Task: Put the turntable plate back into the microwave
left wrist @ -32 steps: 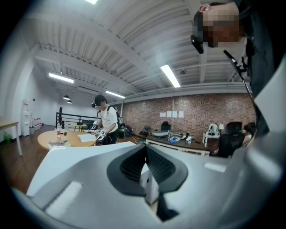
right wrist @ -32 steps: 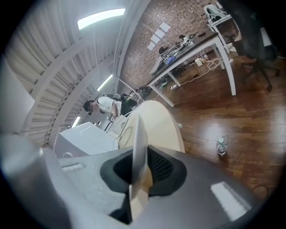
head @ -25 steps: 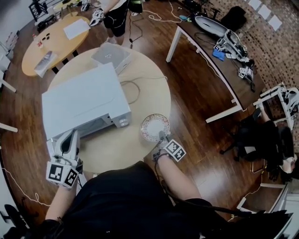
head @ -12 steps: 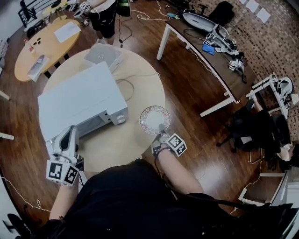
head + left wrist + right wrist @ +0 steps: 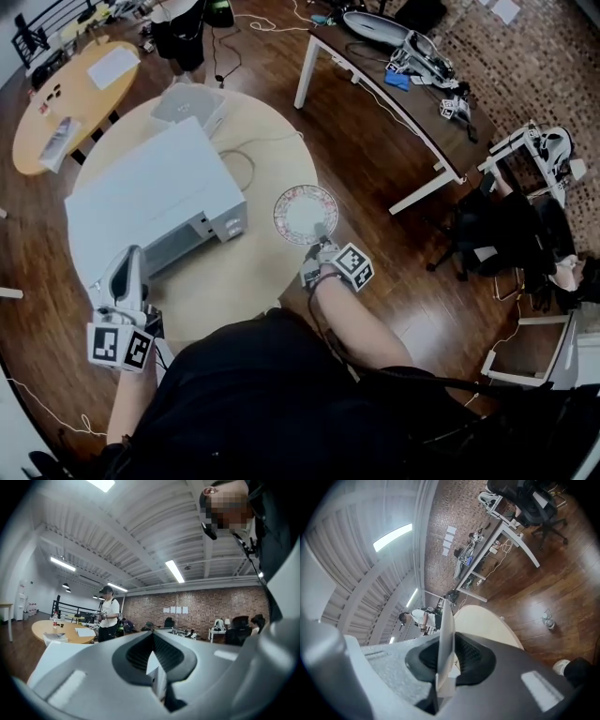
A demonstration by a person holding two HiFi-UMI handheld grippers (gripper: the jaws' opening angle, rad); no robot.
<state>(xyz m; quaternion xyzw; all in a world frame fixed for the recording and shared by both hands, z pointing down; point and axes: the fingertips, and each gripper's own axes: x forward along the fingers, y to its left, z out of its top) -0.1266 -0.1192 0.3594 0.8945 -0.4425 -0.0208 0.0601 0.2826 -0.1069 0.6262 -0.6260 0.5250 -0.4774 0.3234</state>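
The right gripper [image 5: 321,236] is clamped on the near rim of the turntable plate [image 5: 302,211]; in the right gripper view the plate stands edge-on between the two dark pads, which press on it from both sides with only its thickness between them. From the head view the plate is a round white disc with a reddish patterned border; it hangs over the right side of the round pale table [image 5: 234,295], just right of the microwave's control panel [image 5: 231,223] and clear of the microwave [image 5: 145,187].

The left gripper [image 5: 129,255] has its jaws drawn together; in its own view the tips meet, and a small pale wedge shows low in the gap, though I cannot tell what it is. It sits at the microwave's front left corner, pointing along the table; I cannot tell whether it touches the casing.

The microwave is white with a dark front face turned toward the person; whether its door is open cannot be made out. A cord [image 5: 246,169] loops on the table behind it.

Farther off stand a second round table [image 5: 52,112] with papers, a standing person [image 5: 178,37], a long dark desk [image 5: 375,80] strewn with gear, and a black office chair [image 5: 497,234] on the wooden floor.
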